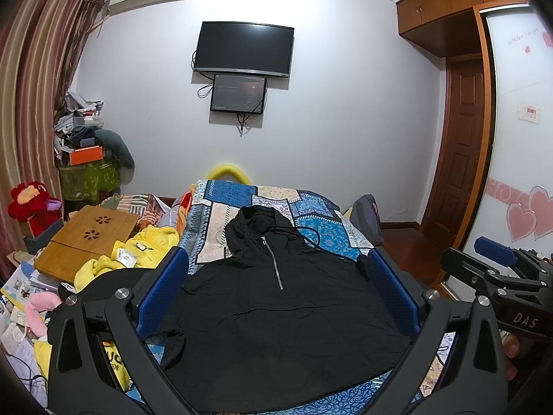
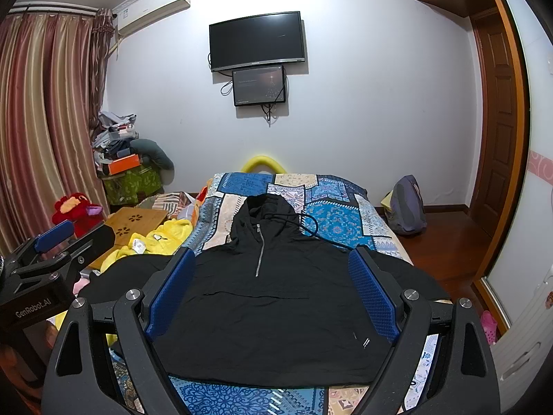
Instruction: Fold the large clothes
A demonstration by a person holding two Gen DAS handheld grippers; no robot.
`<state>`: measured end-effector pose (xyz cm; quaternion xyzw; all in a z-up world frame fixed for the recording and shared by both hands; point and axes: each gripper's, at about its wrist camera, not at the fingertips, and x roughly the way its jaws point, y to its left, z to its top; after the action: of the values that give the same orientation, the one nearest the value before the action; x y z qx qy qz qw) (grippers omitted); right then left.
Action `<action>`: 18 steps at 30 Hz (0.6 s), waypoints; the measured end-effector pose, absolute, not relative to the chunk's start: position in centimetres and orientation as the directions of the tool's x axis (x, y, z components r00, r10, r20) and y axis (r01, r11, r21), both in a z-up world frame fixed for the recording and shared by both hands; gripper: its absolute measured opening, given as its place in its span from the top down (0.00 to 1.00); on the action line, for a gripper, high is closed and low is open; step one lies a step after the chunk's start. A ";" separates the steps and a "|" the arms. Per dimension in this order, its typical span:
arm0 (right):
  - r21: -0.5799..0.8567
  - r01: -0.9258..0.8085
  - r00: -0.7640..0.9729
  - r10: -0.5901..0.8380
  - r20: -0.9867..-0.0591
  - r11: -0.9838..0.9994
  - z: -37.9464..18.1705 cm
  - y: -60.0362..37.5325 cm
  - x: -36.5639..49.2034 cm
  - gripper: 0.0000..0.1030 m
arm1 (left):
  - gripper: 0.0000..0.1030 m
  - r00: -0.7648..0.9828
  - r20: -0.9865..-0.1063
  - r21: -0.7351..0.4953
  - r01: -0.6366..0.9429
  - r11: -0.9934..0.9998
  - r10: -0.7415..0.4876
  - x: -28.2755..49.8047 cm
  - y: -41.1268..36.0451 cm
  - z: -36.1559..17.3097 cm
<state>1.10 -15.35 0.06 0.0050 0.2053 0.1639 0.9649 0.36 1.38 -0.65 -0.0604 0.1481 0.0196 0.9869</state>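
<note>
Bedroom, patchwork bed (image 2: pixel 342 221) w/ black hoodie (image 2: pixel 269 297) laid flat.
Hood twd far edge; left gripper (image 1: pixel 276 287) & right gripper (image 2: pixel 273 290) both spread wide, holding nothing.

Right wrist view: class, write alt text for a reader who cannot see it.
A black hoodie lies flat, zip up, on a blue patchwork bedspread, framed by the open right claw. The left claw is at the left edge; a dark TV hangs on the wall.

A bed (image 2: pixel 340 223) covered in a blue patchwork quilt is carrying a black hoodie (image 2: pixel 269 297) lying flat, hood pointing toward twelve o'clock, its drawstring (image 2: pixel 312 223) trailing toward one o'clock.
</note>
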 end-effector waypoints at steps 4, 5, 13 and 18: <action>0.078 -0.314 0.862 0.319 -0.394 0.946 0.0 -15.3 1.1 0.14 | 0.00 0.956 -0.292 -0.108 -0.058 0.992 0.025 0.3 1.3 -0.7; 0.077 -0.314 0.862 0.318 -0.395 0.946 0.0 -15.4 1.1 0.14 | 0.00 0.956 -0.292 -0.107 -0.059 0.993 0.026 0.3 1.3 -0.8; 0.083 -0.313 0.857 0.319 -0.406 0.946 -0.1 -14.8 0.9 0.14 | 0.00 0.954 -0.299 -0.110 -0.063 0.992 0.027 0.5 1.3 -0.9; 0.093 -0.315 0.851 0.325 -0.413 0.944 -0.3 -14.9 1.4 0.14 | 0.00 0.953 -0.303 -0.108 -0.068 0.992 0.033 0.6 1.6 -1.1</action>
<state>1.41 -14.93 -0.32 0.0109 0.2167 0.1663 0.9619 0.65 1.61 -1.06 -0.0589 0.1519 0.0256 0.9863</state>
